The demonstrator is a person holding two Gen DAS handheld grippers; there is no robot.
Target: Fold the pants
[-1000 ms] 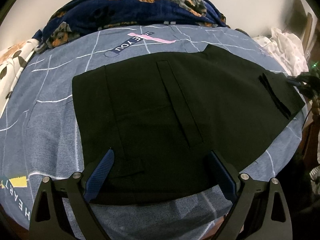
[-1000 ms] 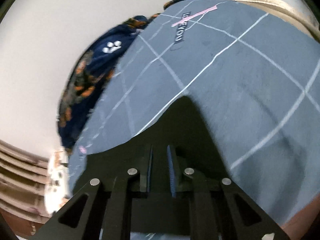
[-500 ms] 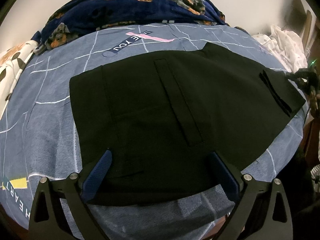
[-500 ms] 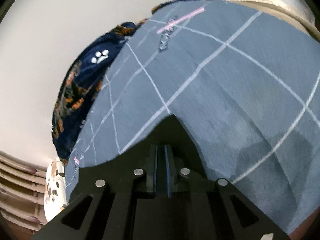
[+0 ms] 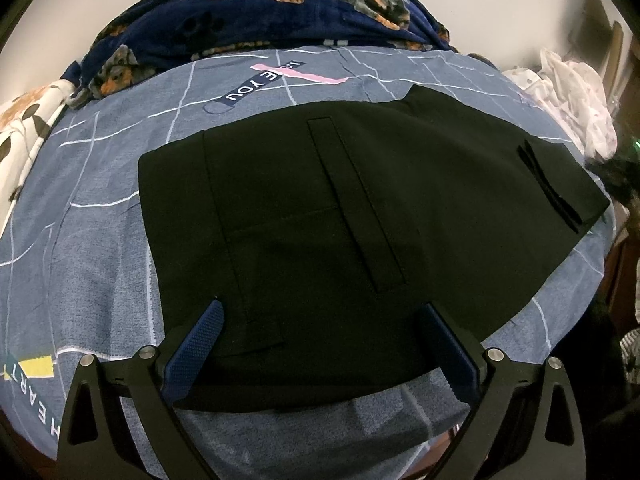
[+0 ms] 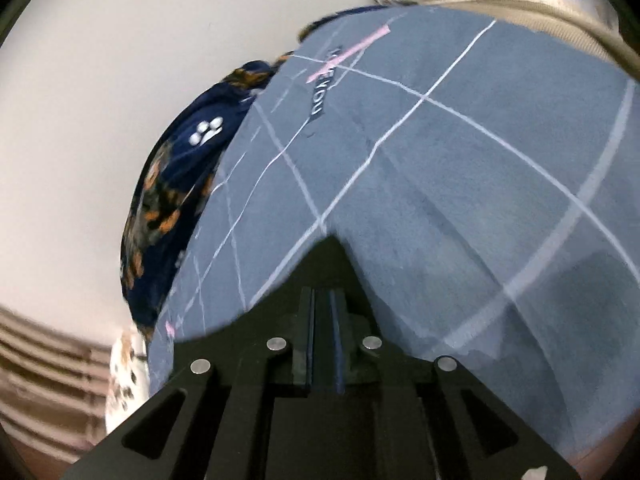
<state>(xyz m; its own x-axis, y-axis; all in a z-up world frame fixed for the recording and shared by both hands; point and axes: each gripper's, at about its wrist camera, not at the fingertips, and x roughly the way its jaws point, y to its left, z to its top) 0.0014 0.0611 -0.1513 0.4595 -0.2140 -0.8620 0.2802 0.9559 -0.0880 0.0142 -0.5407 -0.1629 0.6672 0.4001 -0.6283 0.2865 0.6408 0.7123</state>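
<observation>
- Black pants [image 5: 340,220] lie spread flat on your bed, on a blue-grey bedsheet [image 5: 92,248] crossed with white lines; the fabric looks folded over itself, with a long stitched strip running down the middle.
- Your left tool [image 5: 324,320] hovers at the near edge of the pants with its blue pads [image 5: 200,340] spread wide apart, released and gripping nothing.
- Your right tool [image 6: 325,320] is clenched, its fingers pressed together over a pointed corner of the pants [image 6: 328,264], which rises into a peak just ahead of the tips; the black cloth sits pinched between them.
- Beyond the pants, a navy blanket [image 5: 260,12] with orange and grey dog prints is bunched against the pale wall.
- A printed label reading "YOU" [image 5: 256,84] sits on the bedsheet between the blanket and the pants.
- White crumpled cloth [image 5: 572,96] lies off the far right corner of the pants.
</observation>
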